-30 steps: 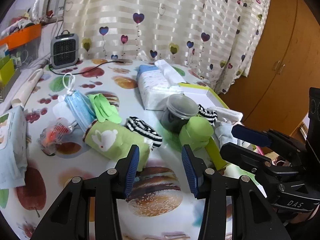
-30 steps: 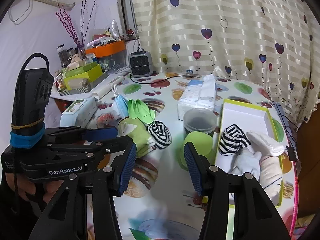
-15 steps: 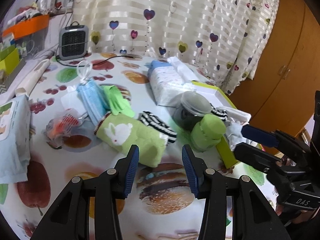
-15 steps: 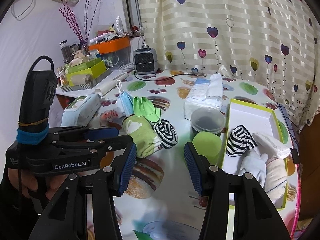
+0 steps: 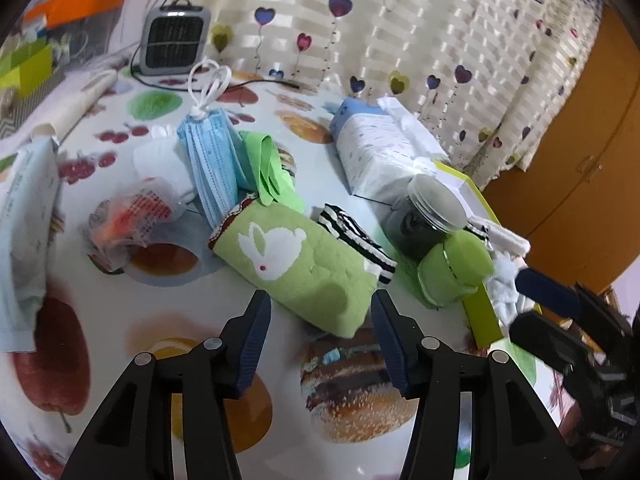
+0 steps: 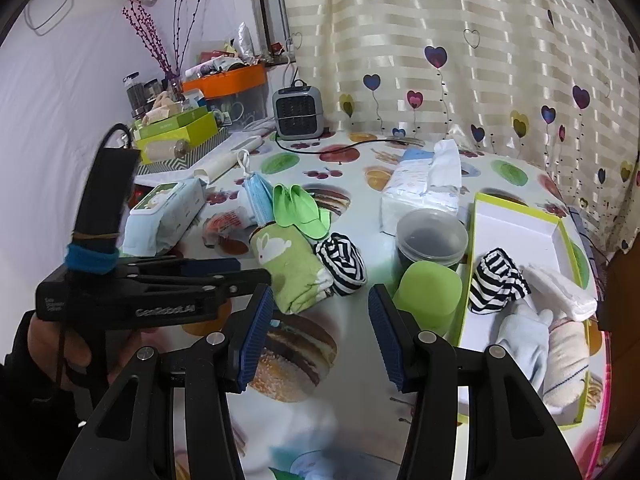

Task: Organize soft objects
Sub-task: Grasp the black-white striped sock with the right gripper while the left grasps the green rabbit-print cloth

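A folded green towel with a white rabbit lies on the fruit-print tablecloth, just ahead of my open, empty left gripper. It also shows in the right wrist view. A black-and-white striped sock touches its right side. Green gloves and a blue face mask lie behind. A white box with a lime rim holds a striped sock, a white cloth and pale soft items. My right gripper is open and empty, above the table in front of the box.
A lidded dark jar and a green cup stand between towel and box. A tissue pack, a wet-wipes pack, a small grey heater and a clear packet with red contents are on the table. The left gripper's body crosses the right view.
My left gripper has moved forward and left toward the rabbit towel, which now lies just ahead of its open jaws. The right gripper has drawn back and up slightly.
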The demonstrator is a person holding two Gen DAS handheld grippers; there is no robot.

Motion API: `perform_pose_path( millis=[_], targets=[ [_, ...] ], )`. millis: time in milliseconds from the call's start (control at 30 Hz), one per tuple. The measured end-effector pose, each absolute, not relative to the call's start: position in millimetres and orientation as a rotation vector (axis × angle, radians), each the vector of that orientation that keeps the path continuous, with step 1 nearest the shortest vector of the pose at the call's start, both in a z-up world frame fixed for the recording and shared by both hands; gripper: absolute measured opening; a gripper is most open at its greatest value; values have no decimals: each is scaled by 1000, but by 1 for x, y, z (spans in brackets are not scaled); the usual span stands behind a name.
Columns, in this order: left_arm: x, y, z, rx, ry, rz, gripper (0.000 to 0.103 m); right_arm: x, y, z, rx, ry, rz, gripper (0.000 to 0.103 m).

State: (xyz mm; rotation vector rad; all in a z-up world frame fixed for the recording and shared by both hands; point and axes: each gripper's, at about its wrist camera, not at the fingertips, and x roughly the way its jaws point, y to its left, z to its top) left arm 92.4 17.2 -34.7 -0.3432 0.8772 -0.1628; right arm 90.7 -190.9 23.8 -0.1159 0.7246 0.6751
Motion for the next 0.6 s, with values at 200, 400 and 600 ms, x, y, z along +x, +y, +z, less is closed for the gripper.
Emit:
perform_pose_path(
  millis=[200,400,600],
  targets=[
    [111,18,-42,-394,892,-84,54,94,-188,21,-116,732,677,51],
    [126,17,-56,-372,940,-19,57,99,-186,20,-118,735,683,51],
    [121,19,-56,-271,941,21,61,99,-181,18,-121,741,688,51]
  ],
)
